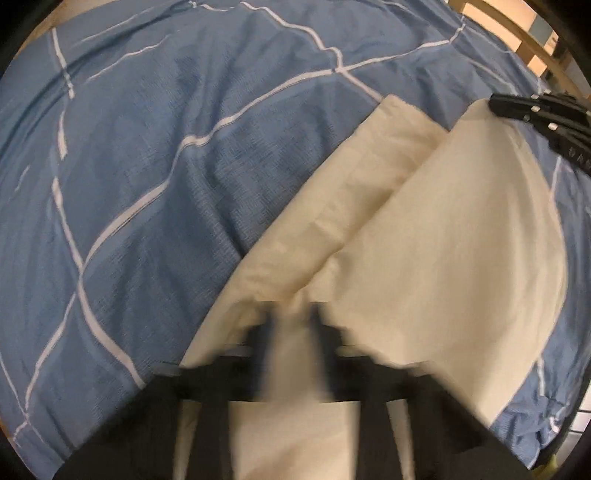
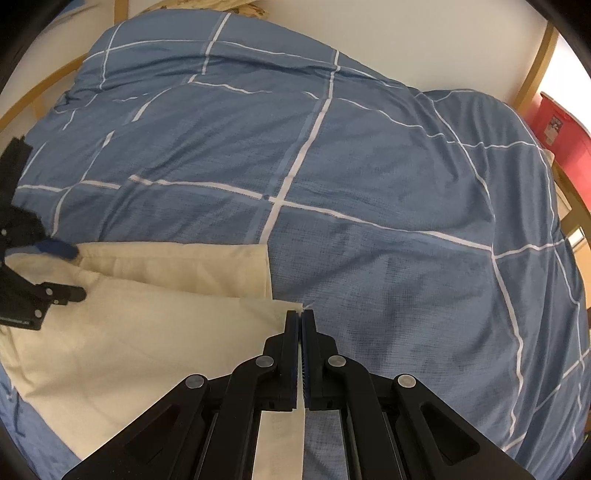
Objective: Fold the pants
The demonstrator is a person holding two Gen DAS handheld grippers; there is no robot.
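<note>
Cream pants lie on a blue checked duvet, both legs stretching away from the left wrist view. My left gripper is blurred by motion; its jaws stand around the cloth at the waist end. In the right wrist view the pants lie at the lower left, and my right gripper is shut on the hem corner of the near leg. The left gripper shows at the left edge there, with cloth between its fingers. The right gripper shows at the leg's far end in the left wrist view.
The duvet covers the whole bed, with wrinkles. A wooden bed frame runs along the far edge. A red bin stands beside the bed at the right. A white wall is behind.
</note>
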